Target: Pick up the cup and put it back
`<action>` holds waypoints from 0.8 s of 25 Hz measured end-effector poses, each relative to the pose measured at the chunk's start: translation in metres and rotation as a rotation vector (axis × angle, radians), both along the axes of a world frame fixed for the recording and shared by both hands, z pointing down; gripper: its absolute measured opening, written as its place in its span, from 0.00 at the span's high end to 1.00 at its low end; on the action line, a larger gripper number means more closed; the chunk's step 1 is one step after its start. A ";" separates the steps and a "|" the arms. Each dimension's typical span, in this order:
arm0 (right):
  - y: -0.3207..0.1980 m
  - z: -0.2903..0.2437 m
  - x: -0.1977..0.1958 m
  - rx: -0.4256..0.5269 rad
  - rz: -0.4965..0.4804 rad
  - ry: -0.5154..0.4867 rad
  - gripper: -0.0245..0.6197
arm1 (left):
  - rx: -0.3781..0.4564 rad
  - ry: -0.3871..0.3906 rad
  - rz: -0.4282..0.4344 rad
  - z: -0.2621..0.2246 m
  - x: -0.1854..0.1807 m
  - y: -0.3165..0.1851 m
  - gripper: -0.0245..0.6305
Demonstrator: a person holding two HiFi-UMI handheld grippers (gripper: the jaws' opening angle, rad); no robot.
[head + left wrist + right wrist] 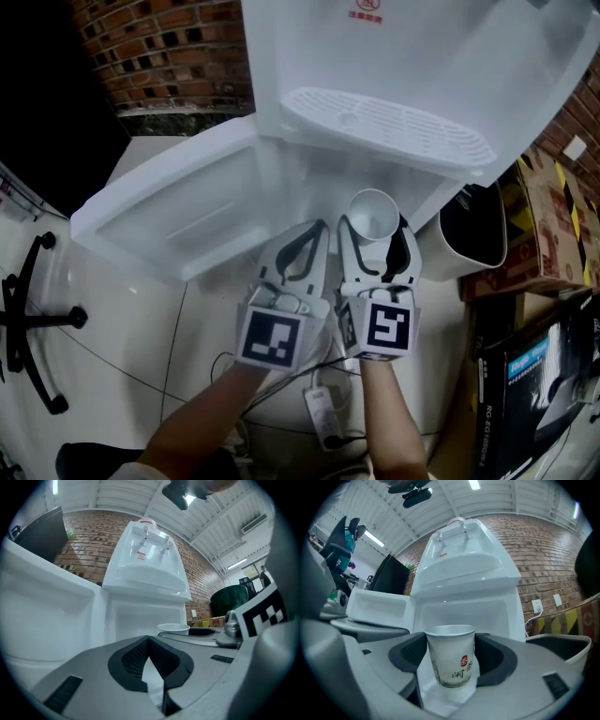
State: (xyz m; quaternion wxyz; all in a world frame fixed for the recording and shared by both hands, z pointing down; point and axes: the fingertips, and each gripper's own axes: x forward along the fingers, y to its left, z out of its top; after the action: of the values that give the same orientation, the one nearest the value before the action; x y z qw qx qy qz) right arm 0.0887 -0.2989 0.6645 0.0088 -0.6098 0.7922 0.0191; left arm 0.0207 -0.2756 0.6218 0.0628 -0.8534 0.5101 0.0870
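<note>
A white paper cup (372, 214) with red and black print stands upright between the jaws of my right gripper (373, 227), and both black pads press on its sides. In the right gripper view the cup (451, 660) fills the middle of the right gripper (450, 644), in front of the open lower cabinet (461, 616) of a white water dispenser (394, 56). My left gripper (314, 230) sits close beside it on the left, shut, with nothing in it. From the left gripper (149, 639) only the cup's rim (173, 629) shows at the right.
The cabinet door (178, 220) hangs open to the left. A drip tray (389, 127) juts out above the cup. A white bin with a black liner (473, 234) and cardboard boxes (553, 225) stand at the right. A chair base (28, 319) and a power strip (323, 417) lie on the floor.
</note>
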 end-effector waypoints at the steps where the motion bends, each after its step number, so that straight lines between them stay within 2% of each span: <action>1: -0.006 0.005 0.000 0.002 -0.002 -0.002 0.45 | 0.001 0.002 0.002 0.000 0.000 -0.001 0.97; 5: -0.029 0.023 -0.001 0.004 0.005 -0.040 0.45 | -0.026 0.017 0.007 0.007 -0.002 -0.002 0.97; 20: -0.101 0.105 -0.006 -0.078 -0.020 -0.004 0.45 | -0.089 -0.033 0.029 0.040 -0.002 -0.008 0.97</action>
State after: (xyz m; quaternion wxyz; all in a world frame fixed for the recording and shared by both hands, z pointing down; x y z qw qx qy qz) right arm 0.0822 -0.3999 0.7698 -0.0131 -0.6019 0.7984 -0.0133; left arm 0.0184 -0.2834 0.6618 0.0319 -0.8640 0.4999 0.0511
